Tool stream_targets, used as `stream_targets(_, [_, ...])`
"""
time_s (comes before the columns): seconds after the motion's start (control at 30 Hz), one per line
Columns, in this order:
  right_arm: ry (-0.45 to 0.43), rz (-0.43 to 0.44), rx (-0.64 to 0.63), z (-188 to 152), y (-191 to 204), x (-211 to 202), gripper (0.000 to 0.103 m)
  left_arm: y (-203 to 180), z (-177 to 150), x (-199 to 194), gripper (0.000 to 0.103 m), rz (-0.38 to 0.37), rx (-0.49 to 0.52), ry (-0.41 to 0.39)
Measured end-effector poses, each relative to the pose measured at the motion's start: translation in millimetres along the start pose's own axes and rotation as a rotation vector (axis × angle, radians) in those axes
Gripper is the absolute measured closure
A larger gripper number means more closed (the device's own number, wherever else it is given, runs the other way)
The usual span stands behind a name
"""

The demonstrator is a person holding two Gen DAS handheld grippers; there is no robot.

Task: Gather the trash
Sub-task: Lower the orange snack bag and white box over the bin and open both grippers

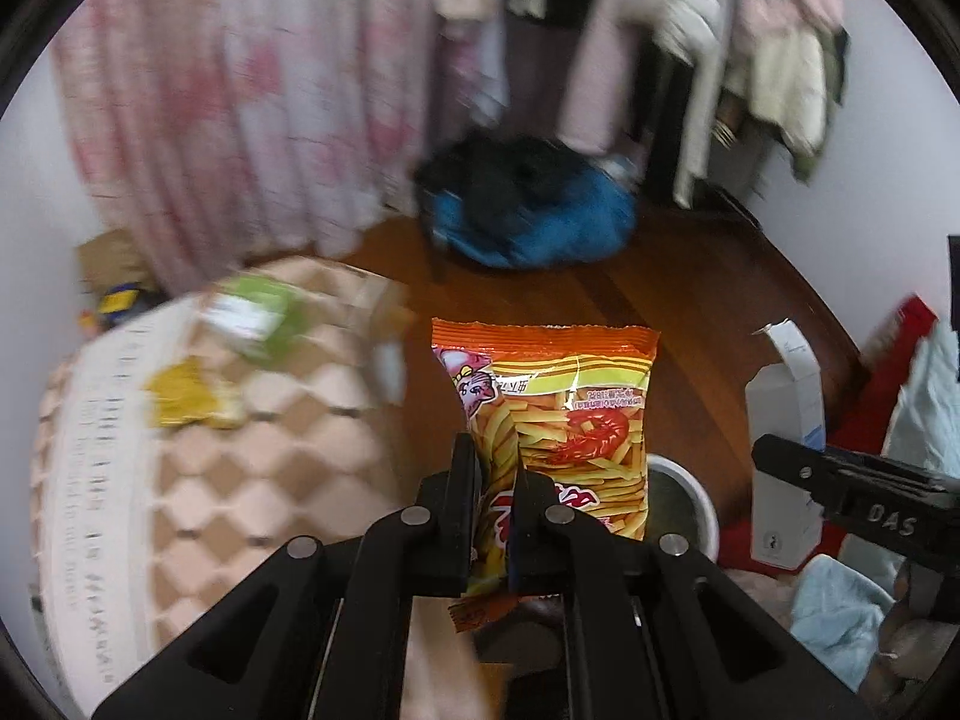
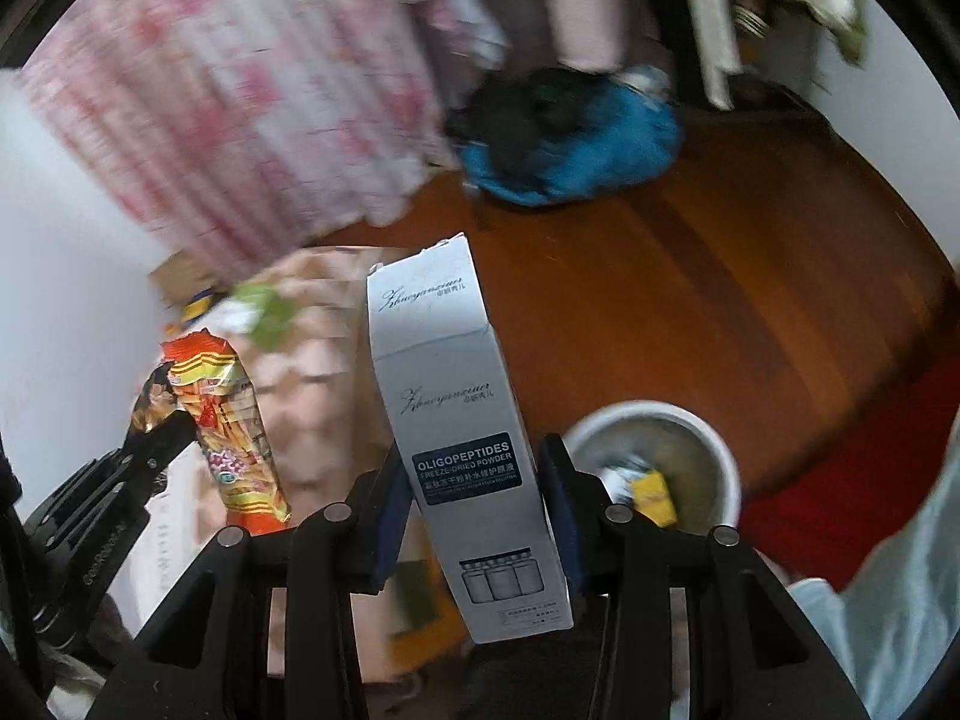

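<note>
My left gripper (image 1: 493, 468) is shut on an orange snack bag (image 1: 561, 414) printed with fries and a shrimp, held upright in the air. It also shows in the right wrist view (image 2: 225, 414) at the left. My right gripper (image 2: 474, 480) is shut on a tall white carton (image 2: 462, 420) marked "Oligopeptides"; the carton (image 1: 783, 420) shows at the right of the left wrist view. A white round trash bin (image 2: 729, 456) stands on the floor just right of the carton, with a yellow wrapper inside. The bin's rim (image 1: 690, 480) peeks from behind the snack bag.
A quilted checkered bed or table surface (image 1: 288, 432) at the left carries a yellow wrapper (image 1: 186, 396) and a green packet (image 1: 258, 312). A blue and black bundle (image 1: 528, 210) lies on the wooden floor (image 2: 720, 276). Pink curtains and hanging clothes stand behind. Red cloth (image 2: 840, 498) lies at right.
</note>
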State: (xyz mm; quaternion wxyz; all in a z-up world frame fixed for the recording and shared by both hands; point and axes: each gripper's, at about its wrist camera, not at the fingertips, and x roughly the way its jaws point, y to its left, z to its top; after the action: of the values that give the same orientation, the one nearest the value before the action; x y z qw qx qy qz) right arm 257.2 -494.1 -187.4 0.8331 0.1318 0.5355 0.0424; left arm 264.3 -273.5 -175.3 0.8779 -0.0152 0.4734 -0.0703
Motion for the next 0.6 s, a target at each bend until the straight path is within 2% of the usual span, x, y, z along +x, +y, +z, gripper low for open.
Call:
stream_targets(0.17, [0.097, -0.055, 0.129, -6.2, -89.1, 55.0, 0.060, -57.9, -4.4, 66.9, 0.098, -0.069, 0.065, 0.137])
stream_targets(0.3, [0.177, -0.060, 0.227, -16.9, -143.5, 98.5, 0.060, -87.6, -12.8, 118.8, 0.098, -0.112, 0.096, 0.263])
stream_targets(0.47, [0.254, -0.045, 0.305, -28.3, -182.3, 140.7, 0.060, -110.8, -21.9, 161.2, 0.097, -0.147, 0.114, 0.375])
stream_targets(0.6, [0.293, -0.091, 0.306, -36.9, -197.1, 163.4, 0.059, -117.1, -27.9, 180.1, 0.094, -0.150, 0.101, 0.436])
